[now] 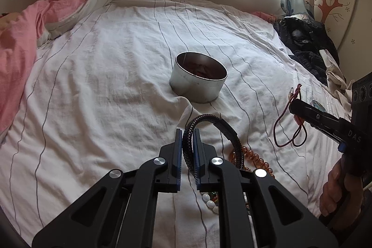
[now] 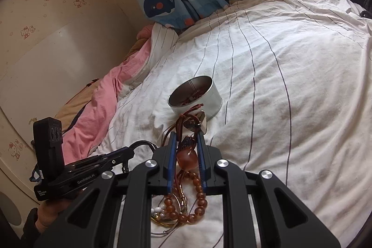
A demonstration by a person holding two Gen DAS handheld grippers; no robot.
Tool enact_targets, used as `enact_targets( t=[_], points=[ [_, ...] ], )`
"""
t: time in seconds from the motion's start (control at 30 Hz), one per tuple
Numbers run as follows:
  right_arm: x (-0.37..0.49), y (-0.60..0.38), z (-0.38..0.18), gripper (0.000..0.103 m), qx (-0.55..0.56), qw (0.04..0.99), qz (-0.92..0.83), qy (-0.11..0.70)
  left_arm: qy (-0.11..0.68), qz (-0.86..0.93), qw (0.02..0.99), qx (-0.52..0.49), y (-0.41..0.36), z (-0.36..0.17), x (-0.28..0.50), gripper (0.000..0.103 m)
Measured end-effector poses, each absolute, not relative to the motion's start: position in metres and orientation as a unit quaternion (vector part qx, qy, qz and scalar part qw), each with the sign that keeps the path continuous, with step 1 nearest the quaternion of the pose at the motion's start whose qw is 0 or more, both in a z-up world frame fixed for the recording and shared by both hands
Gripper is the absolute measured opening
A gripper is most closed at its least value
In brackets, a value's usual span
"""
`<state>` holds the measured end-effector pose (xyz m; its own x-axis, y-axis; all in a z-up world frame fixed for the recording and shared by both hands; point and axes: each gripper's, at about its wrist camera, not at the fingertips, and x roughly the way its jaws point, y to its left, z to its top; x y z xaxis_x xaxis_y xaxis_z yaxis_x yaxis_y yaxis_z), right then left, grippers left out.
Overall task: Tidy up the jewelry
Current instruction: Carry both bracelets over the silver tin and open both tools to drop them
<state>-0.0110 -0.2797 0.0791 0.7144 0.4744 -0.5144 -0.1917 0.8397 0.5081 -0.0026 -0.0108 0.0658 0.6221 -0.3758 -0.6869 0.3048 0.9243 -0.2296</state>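
Note:
In the left wrist view my left gripper [image 1: 187,131] is shut on a black braided bracelet [image 1: 210,119], which arches up and to the right of the pads. Its far end hangs over amber beads [image 1: 254,158]. A round metal tin [image 1: 197,83] sits open on the bed beyond it, with reddish pieces inside. In the right wrist view my right gripper [image 2: 186,134] is shut on a red-brown cord necklace [image 2: 183,119], its amber stone [image 2: 186,158] caught between the blue pads. The tin [image 2: 210,97] stands just past the fingertips. The cord [image 1: 286,129] dangles from the right gripper [image 1: 293,107].
Under the grippers a pile of jewelry lies on the striped white sheet [image 2: 290,85]: an amber bead string [image 2: 197,199], white beads [image 1: 210,202] and thin gold chains [image 2: 162,220]. Pink bedding [image 1: 21,38] lies left, dark clothes [image 1: 307,43] right. A hand [image 1: 334,192] holds the right gripper.

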Motion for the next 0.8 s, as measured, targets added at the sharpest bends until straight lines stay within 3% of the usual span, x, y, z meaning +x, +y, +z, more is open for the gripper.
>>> enact_targets(
  t=[0.53, 0.8],
  points=[
    [0.025, -0.277, 0.12, 0.018, 0.178, 0.917, 0.19, 0.302, 0.348, -0.216, 0.91, -0.065, -0.031, 0.118, 0.049, 0.008],
    [0.063, -0.282, 0.122, 0.018, 0.166, 0.924, 0.178, 0.295, 0.36, -0.223, 0.901, -0.094, -0.055, 0.104, 0.112, 0.008]
  ],
)
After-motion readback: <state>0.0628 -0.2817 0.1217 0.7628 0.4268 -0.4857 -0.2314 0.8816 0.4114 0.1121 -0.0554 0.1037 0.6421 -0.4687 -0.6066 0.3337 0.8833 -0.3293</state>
